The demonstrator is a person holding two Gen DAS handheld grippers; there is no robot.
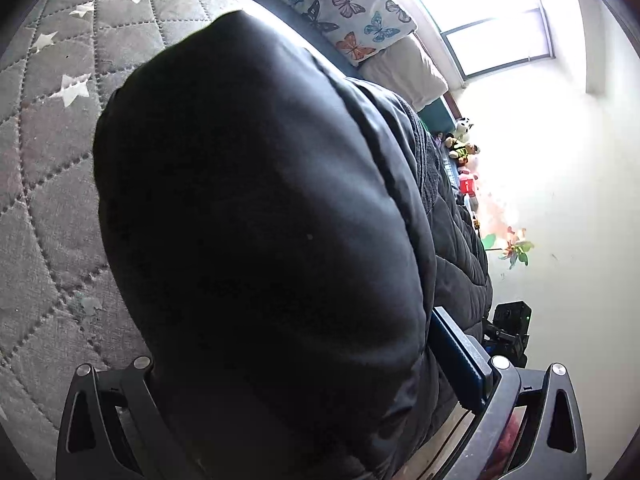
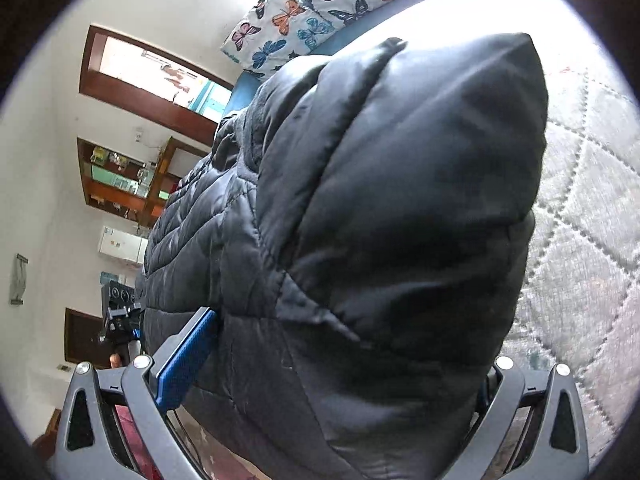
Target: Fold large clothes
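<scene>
One black padded jacket [image 1: 260, 220] fills the middle of both views, puffy and slightly shiny, stitched in panels, with finer quilting on the part behind; it is bunched up and raised above a grey quilted bedspread [image 1: 48, 168] rather than lying flat on it. In the left wrist view the bedspread with its white stars lies to the left, the jacket bulges dark and shadowed in the centre, and the left gripper [image 1: 320, 420] grips a thick fold of it, one blue finger [image 1: 460, 360] pressed against the fabric on the right while the other finger is hidden behind the cloth. To the right of that, this view alone shows a bright window [image 1: 500, 44], a plain white pillow [image 1: 404, 72] and a small heap of soft toys [image 1: 462, 142]. The right wrist view alone shows, at its left, a wooden doorway [image 2: 152, 84], wooden shelves [image 2: 124, 180] and a white box on the wall [image 2: 124, 246]; then the right gripper [image 2: 328, 400], its blue finger [image 2: 184, 364] flat against the jacket [image 2: 380, 220], clamped on a fold, the opposite finger hidden. One butterfly-print pillow [image 1: 344, 4] appears near the top of each view. Two grippers hold the single jacket, each showing one blue finger.
</scene>
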